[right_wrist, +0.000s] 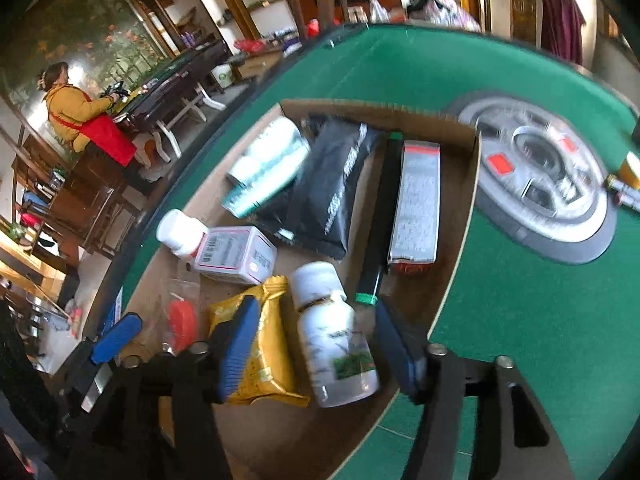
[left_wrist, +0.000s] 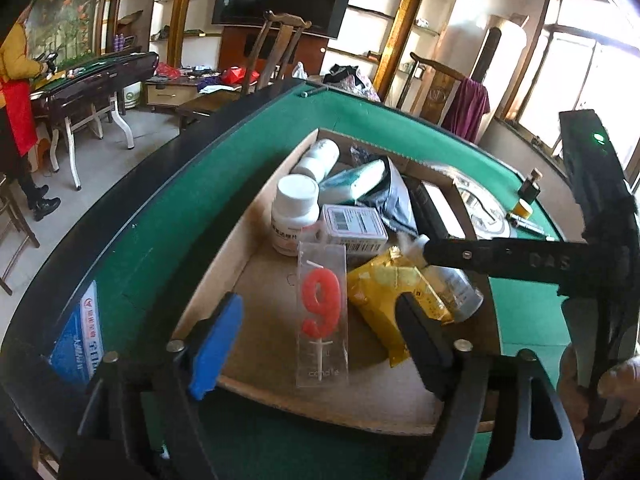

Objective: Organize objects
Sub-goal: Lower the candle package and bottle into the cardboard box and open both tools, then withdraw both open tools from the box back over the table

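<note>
At the bottom of both frames we hold each tool spread wide and gripping nothing: the left tool [left_wrist: 320, 340] straddles a clear-cased number candle [left_wrist: 322, 312], the right tool [right_wrist: 316, 348] a white bottle [right_wrist: 334, 336] beside a yellow packet [right_wrist: 260, 344]. Both lie low in the cardboard tray [left_wrist: 224, 256] on the green worktop [left_wrist: 180, 208]. We judge the bottle light, rigid and slick, best taken across its body; farther up sit boxes and pouches.
</note>
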A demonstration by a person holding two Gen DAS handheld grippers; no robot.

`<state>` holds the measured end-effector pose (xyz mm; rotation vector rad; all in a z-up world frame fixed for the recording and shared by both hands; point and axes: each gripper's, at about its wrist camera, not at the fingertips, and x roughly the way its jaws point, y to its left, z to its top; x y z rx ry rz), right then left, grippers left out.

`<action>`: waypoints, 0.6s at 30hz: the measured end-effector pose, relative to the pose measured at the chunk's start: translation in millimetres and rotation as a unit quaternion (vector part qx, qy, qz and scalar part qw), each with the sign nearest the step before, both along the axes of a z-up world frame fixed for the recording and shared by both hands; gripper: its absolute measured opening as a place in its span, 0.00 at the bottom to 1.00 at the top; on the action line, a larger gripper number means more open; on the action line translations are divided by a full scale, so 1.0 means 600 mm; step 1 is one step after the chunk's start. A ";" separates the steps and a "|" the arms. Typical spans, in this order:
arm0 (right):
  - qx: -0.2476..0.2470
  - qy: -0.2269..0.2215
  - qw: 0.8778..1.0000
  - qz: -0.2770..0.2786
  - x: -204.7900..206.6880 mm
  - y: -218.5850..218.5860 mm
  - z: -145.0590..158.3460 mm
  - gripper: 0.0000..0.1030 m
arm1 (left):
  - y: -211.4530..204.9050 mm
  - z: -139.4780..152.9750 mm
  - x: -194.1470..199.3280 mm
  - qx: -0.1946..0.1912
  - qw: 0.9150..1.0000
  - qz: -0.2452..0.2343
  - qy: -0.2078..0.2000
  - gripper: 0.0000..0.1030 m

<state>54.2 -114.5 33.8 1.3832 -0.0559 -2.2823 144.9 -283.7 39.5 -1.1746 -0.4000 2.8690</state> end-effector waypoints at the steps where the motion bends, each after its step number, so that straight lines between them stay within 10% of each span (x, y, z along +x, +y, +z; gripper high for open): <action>1: 0.004 0.015 1.000 0.002 0.008 0.001 0.011 0.72 | -0.002 0.003 0.002 0.002 1.000 0.001 0.001 0.79; 18: 0.075 0.202 0.976 -0.022 0.110 0.043 0.117 0.94 | 0.060 0.049 0.021 -0.023 1.000 -0.018 0.011 0.82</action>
